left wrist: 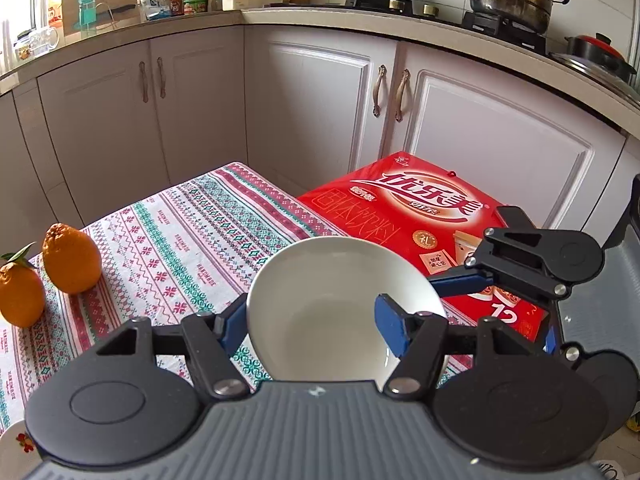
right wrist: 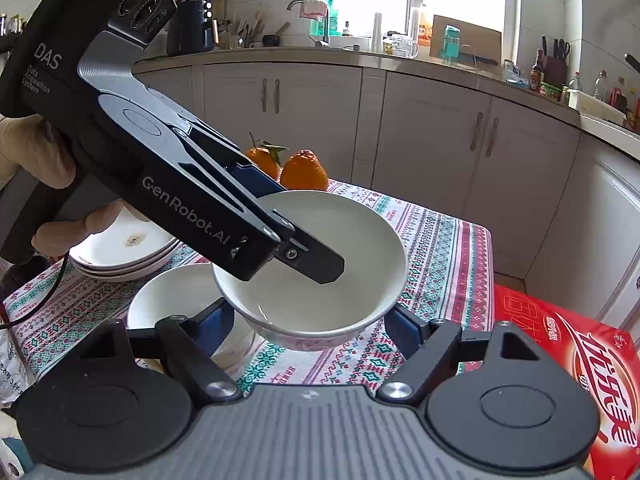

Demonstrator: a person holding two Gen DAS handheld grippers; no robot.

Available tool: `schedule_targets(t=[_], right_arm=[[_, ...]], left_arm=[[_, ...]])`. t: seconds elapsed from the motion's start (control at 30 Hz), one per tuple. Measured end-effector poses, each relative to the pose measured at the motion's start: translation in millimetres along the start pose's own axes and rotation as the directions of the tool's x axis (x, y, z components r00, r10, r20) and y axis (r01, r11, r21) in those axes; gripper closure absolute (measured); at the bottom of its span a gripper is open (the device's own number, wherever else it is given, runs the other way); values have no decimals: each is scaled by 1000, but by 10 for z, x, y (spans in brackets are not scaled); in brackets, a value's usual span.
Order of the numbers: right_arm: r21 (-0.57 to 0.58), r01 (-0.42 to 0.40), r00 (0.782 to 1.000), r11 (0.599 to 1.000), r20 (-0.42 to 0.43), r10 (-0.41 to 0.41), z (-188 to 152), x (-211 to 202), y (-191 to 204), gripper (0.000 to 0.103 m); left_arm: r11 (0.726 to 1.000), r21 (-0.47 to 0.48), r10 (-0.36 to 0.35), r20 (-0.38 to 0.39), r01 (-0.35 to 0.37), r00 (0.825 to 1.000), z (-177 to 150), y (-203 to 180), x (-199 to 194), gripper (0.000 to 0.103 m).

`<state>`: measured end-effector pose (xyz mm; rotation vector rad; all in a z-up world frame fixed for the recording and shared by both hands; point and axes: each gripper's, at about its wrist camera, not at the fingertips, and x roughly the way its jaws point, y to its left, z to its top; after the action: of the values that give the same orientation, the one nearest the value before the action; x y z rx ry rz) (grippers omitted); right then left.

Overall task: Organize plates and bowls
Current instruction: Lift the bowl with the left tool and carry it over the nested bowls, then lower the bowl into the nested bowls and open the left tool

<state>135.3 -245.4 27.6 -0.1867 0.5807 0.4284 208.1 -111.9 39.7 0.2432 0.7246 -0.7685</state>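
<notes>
A white bowl [left wrist: 332, 280] hangs in the air over the patterned tablecloth [left wrist: 180, 240]. My left gripper [left wrist: 312, 316] is shut on its rim, with one blue pad inside the bowl and the other outside. From the right wrist, the left gripper [right wrist: 292, 224] slants down from the upper left onto the bowl [right wrist: 340, 248]. My right gripper [right wrist: 308, 324] clasps the bowl's lower body from both sides. One of its blue fingers [left wrist: 460, 282] shows against the bowl's right edge. A second white bowl [right wrist: 176, 300] rests on the cloth below, beside a stack of white plates [right wrist: 124, 252].
Two oranges [right wrist: 304, 172] sit on the cloth behind the bowl. A red carton [left wrist: 420, 216] lies past the table's right edge. White cabinets [left wrist: 320, 100] and a cluttered worktop ring the table. A flowered plate rim [left wrist: 16, 440] shows at the bottom left. A person's hand [right wrist: 24, 152] grips the left handle.
</notes>
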Motion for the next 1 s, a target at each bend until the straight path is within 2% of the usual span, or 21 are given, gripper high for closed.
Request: schedule_targets(t=[0.47,1.0], right_arm=[[-40,-101,995,994,-3,101,52,100,427,17],[-50,-143,988,988,-68,140,-55,265,561,17]], left_arm=[[994,-87,74,7,-73,997,-373,210,-349,38],[986,-154,58,-23,-61,998,-652,339,-263,34]])
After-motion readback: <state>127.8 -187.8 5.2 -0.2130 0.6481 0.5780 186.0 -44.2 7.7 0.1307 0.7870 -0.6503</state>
